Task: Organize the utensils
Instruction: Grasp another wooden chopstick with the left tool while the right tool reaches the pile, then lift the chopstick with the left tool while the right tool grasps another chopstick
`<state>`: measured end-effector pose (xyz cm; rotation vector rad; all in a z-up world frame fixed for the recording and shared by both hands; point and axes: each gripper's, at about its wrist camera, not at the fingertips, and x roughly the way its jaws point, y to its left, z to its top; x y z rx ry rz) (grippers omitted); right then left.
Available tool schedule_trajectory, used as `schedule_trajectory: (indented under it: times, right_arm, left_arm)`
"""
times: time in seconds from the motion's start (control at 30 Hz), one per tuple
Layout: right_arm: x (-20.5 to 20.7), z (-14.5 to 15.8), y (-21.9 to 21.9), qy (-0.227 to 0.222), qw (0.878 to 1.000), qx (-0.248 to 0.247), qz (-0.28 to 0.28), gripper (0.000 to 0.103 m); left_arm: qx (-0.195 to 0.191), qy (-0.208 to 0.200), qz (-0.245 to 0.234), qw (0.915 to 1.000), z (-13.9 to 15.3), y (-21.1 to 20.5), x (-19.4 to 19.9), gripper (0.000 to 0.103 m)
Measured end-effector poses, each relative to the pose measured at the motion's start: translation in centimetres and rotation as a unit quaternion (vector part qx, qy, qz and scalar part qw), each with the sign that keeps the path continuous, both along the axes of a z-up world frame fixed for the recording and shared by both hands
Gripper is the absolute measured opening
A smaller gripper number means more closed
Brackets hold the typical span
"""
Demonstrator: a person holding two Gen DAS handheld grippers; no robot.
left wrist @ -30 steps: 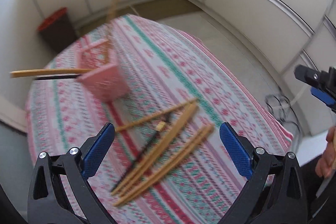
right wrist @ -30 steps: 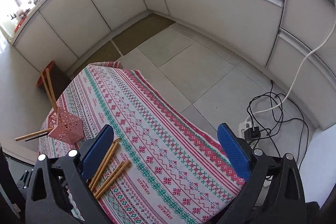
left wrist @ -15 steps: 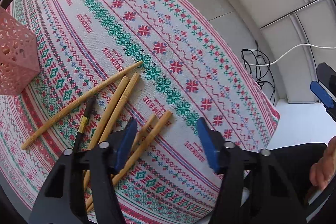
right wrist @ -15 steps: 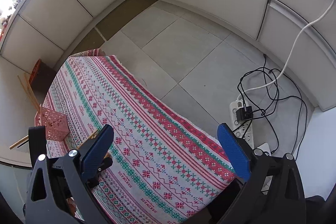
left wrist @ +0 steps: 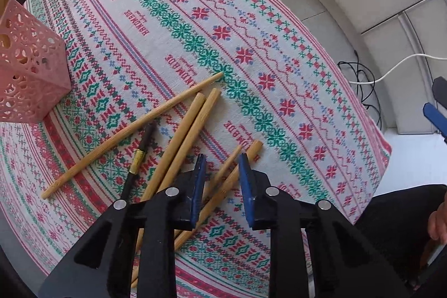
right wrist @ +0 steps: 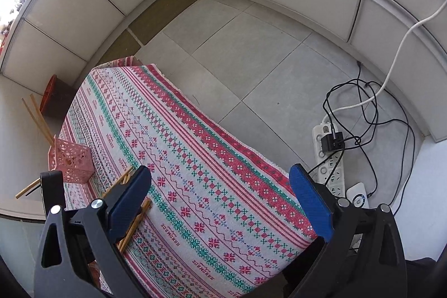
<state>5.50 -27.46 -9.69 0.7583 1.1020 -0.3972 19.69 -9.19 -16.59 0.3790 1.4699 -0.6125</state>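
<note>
Several bamboo chopsticks lie loose on the patterned tablecloth [left wrist: 195, 18]. My left gripper [left wrist: 220, 166] points straight down over them with its jaws closing. A pair of bamboo chopsticks [left wrist: 251, 150] lies between its blue pads, and I see no firm pinch. To its left lie two thicker sticks [left wrist: 192, 119], a long single stick [left wrist: 134, 130] and a black chopstick [left wrist: 145, 141] with a gold band. A pink perforated basket [left wrist: 28, 69] stands at the far left and holds sticks [right wrist: 39, 119]. My right gripper [right wrist: 220, 175] hangs open and empty above the cloth's near right part.
A power strip [right wrist: 329, 158] with tangled cables lies on the tiled floor to the right of the table. A dark bin with a red lid [right wrist: 51, 94] stands beyond the table's far end. A person's hand [left wrist: 438, 219] shows at the right edge.
My left gripper has come down onto the loose chopsticks and tilted to point straight down. Its jaws have narrowed from wide open to close around one pair. The right gripper sank slightly.
</note>
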Motion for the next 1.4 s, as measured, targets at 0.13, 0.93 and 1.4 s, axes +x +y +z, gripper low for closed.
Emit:
schedule_trajectory:
  times: [0.13, 0.93, 1.4]
  right_arm:
    - [0.1, -0.3, 0.2, 0.006, 1.0, 0.006, 0.004, 0.096]
    - [7.3, -5.5, 13.9, 0.095, 0.988, -0.007, 0.124, 0.085]
    - [8.6, -6.2, 18.4, 0.097, 0.979, 0.001, 0.182, 0.008]
  left_arm:
    - [0.032, -0.024, -0.021, 0.999, -0.5, 0.2, -0.5, 0.02]
    - [-0.103, -0.188, 0.058, 0.9751, 11.4, 9.8, -7.1, 0.004]
    - [-0.144, -0.243, 0.107, 0.9531, 16.3, 14.5, -8.8, 0.004]
